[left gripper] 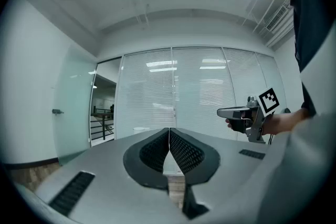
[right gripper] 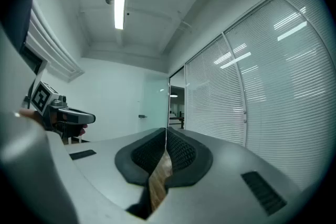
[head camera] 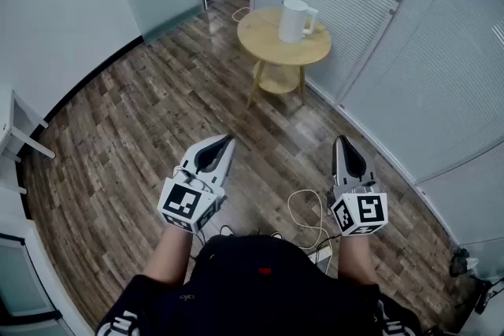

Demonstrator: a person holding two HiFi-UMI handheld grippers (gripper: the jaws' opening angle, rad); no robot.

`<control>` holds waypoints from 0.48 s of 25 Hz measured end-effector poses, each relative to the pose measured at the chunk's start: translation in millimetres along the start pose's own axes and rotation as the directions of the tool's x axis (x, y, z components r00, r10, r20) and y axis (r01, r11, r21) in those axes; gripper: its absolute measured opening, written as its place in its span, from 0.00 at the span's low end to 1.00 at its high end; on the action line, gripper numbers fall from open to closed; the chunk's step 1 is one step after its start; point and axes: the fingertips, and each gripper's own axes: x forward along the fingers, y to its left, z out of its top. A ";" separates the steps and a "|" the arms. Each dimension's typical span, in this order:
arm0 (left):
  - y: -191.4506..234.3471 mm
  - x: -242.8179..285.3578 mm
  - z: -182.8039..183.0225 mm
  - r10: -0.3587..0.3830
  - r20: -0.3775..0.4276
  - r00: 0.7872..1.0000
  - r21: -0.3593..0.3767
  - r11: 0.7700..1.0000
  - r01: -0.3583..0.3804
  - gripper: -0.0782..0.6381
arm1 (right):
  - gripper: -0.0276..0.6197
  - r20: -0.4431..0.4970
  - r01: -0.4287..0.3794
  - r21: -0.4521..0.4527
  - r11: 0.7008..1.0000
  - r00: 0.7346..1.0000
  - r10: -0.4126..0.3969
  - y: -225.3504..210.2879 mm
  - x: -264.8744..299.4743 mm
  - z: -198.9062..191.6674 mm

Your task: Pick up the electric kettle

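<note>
Fingers point(left gripper: 184, 152) of the left gripper point(head camera: 228, 139) are pressed together with nothing between them. The fingers point(right gripper: 181, 150) of the right gripper point(head camera: 340, 141) are likewise closed on nothing, and only floorboards show through the slit beneath them. Both grippers are held level over the wooden floor point(head camera: 142, 122).

The electric kettle point(head camera: 294, 20) stands upright on the round surface point(head camera: 264, 43), on the side of that surface toward the blinds point(head camera: 441, 51). Its long axis is vertical and its handle point(head camera: 313, 16) is turned toward the blinds. From the fingers, the surface lies straight ahead and well apart, across open floor. The kettle sits roughly between the lines of the two grippers, a little toward the right one.

The right gripper looks slightly nearer, and the handle is on its side, so it seems the better placed to take the kettle. Its fingers would have to open before closing on the handle.

The kettle's lid is down, so whether it holds water cannot be told. The lower shelf point(head camera: 277, 81) of the surface looks bare.
</note>
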 end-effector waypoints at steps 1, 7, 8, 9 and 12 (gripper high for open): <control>2.8 -0.2 0.0 0.005 -0.003 1.000 -0.003 1.000 -0.005 0.14 | 0.09 0.000 0.000 -0.005 1.000 1.000 0.000 1.7 2.3 0.0; 13.2 -4.1 -3.2 -0.001 0.001 1.000 0.001 1.000 0.001 0.14 | 0.09 0.002 0.002 -0.024 1.000 1.000 -0.002 10.6 12.1 0.5; 15.8 -5.1 -3.2 -0.001 0.001 1.000 0.001 1.000 0.001 0.14 | 0.09 0.001 0.005 -0.025 1.000 1.000 -0.005 12.2 13.9 0.7; 18.8 -6.4 -3.2 -0.001 0.002 1.000 0.000 1.000 0.001 0.14 | 0.09 0.002 0.006 -0.020 1.000 1.000 -0.006 14.3 15.8 1.1; 28.7 -12.8 -3.0 -0.002 0.005 1.000 -0.004 1.000 0.002 0.14 | 0.09 0.026 -0.005 0.013 1.000 1.000 0.005 24.6 20.9 3.3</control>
